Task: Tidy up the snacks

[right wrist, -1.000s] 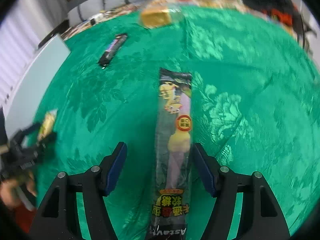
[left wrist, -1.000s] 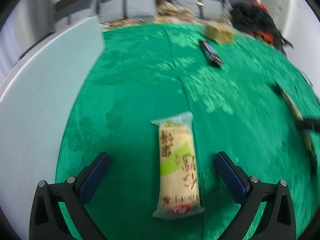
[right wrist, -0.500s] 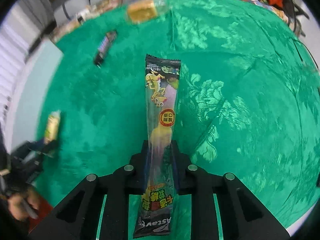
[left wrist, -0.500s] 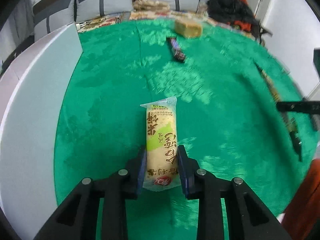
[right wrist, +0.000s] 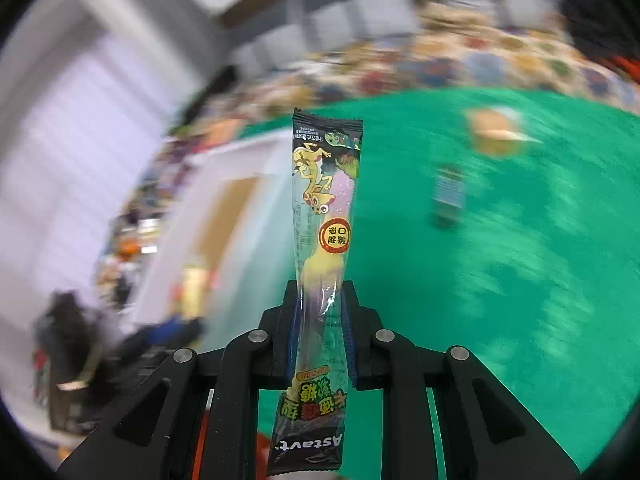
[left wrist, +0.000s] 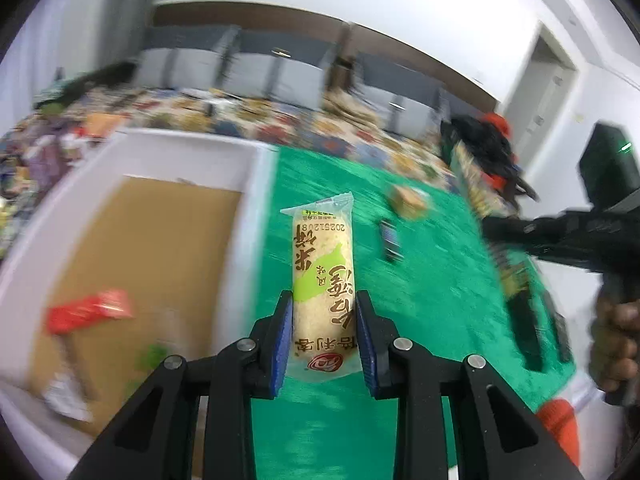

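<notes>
My left gripper [left wrist: 323, 340] is shut on a rice cracker packet [left wrist: 324, 276], pale yellow with a green patch, held up above the green tablecloth [left wrist: 420, 292]. A white box [left wrist: 256, 200] with a cardboard floor lies just to its left, with a red packet [left wrist: 90, 312] inside. My right gripper [right wrist: 320, 328] is shut on a long dark gummy candy packet [right wrist: 324, 216] with a yellow lizard picture, lifted off the cloth [right wrist: 500, 280]. The white box [right wrist: 224, 200] shows blurred to its left. The right gripper also shows at the right edge of the left wrist view [left wrist: 560, 236].
On the cloth lie a dark candy bar [left wrist: 390, 240] and a tan wrapped cake [left wrist: 408, 200], also in the right wrist view as a bar [right wrist: 448, 196] and a cake [right wrist: 494, 130]. A black and red bag [left wrist: 488, 152] sits at the far right. Patterned cloth and grey chairs lie beyond.
Both grippers closed on their packets, then lifted them off the cloth. Both have swung left, bringing the white box into view.
</notes>
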A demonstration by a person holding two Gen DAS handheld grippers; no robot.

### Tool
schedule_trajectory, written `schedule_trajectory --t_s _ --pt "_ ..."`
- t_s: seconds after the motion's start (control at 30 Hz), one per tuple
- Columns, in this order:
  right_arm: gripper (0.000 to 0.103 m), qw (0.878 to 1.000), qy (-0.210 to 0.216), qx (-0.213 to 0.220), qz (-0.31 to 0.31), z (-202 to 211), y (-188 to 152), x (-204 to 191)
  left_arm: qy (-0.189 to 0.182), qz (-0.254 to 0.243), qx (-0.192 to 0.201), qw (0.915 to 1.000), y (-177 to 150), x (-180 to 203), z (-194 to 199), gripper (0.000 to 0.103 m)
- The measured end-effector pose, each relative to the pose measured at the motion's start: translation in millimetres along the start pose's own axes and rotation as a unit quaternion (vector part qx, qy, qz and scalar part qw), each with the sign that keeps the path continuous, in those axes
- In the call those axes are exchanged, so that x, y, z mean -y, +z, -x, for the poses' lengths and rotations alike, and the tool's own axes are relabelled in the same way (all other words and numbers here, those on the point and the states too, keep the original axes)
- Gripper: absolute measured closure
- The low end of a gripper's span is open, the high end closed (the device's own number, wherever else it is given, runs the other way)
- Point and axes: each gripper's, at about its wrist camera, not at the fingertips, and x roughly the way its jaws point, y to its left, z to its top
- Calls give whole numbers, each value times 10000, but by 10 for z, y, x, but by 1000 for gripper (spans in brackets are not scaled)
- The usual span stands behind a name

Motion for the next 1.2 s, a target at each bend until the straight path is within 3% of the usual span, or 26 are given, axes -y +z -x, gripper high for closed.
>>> schedule_trajectory --t_s 0.1,0.17,0.2,0.23,0.27,0.3,0.43,0.6,0.7,0.8,0.87,0.93,1.07,1.2 --pt "83 9973 663 -150 280 -356 171 -778 683 238 83 9973 73 -549 188 74" --pt "78 9953 853 -186 422 -573 193 -1107 1270 409 148 9910 44 -878 293 70" --pt "68 9940 970 -192 473 -694 185 -1255 1602 509 169 9856 0 -1042 337 56" --pt "46 9919 1168 -217 461 -838 169 -1388 1801 631 159 9815 -58 -1187 368 45" --pt "37 9901 1315 -256 408 -942 139 -1441 1902 727 156 9789 -111 -1279 379 26" --pt "36 9896 1365 -278 353 -1029 106 -1476 2017 836 175 9757 -185 -1378 410 21" --pt "36 9932 1122 -99 294 -1105 -51 -1297 2181 998 172 9707 -432 -1490 481 20" --pt "35 9941 -336 146 1017 -971 -379 -455 1684 842 243 9818 -467 -1121 399 20" --pt "35 9782 -1698 -82 1192 -935 -785 513 1134 525 282 9918 -407 -604 303 19" --pt "35 9645 -2552 -92 672 -634 -1129 1491 500 109 230 9984 -385 11 111 9" --pt "35 9567 -2900 87 236 -328 -1300 1976 163 -180 172 9996 -417 424 -92 0" --pt "35 9465 -3198 322 -289 4 -1454 2454 -9 -490 -12 9988 -488 811 -426 0" --pt "35 9273 -3539 625 -1046 412 -1568 3040 105 -769 -588 9952 -649 1251 -1226 0" --pt "35 9218 -3635 780 -1100 538 -1474 3244 446 -965 -983 9895 -770 1470 -1873 0"
